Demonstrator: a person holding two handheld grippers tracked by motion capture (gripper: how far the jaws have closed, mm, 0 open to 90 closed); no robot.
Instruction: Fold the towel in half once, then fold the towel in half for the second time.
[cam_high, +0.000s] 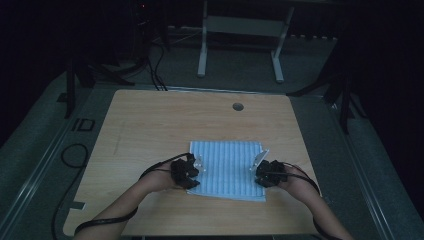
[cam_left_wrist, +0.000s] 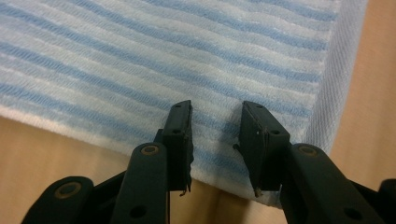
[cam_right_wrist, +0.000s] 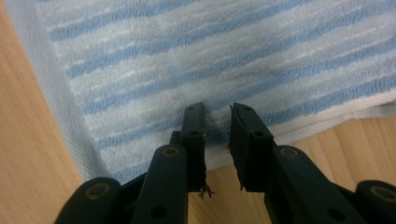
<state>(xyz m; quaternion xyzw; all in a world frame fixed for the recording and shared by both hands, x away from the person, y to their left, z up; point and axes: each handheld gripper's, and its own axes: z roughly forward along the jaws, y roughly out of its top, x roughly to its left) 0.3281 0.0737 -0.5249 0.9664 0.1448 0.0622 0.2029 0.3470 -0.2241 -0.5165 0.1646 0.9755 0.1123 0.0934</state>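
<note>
Striped towel (cam_high: 227, 170) lies flat on the wooden table (cam_high: 150, 125), toward the near edge, folded to a rectangle, blue and white stripes. Left gripper (cam_high: 192, 172) sits at the towel's near-left corner, right gripper (cam_high: 261, 172) at the near-right corner, both held by hands coming in from the bottom of the high view.

Left gripper view: left gripper (cam_left_wrist: 215, 140) has its 2 jaws apart, a gap between them, tips over the towel (cam_left_wrist: 163, 60) edge near a corner. Towel fabric lies in the gap but the pads don't look pressed on it. Table wood (cam_left_wrist: 46, 149) shows below and at the right.

Right gripper view: right gripper (cam_right_wrist: 217, 135) has its jaws narrowly apart, tips at the towel (cam_right_wrist: 210, 51) near edge, a small bunch of fabric rising between them. Cannot tell if the pads pinch it or just straddle it. Hemmed side edge of the towel runs at the left, bare table (cam_right_wrist: 28, 140) beside it.

Cable hole (cam_high: 238, 106) in the table at the far side, well apart from the towel. Room is dark around the table.
</note>
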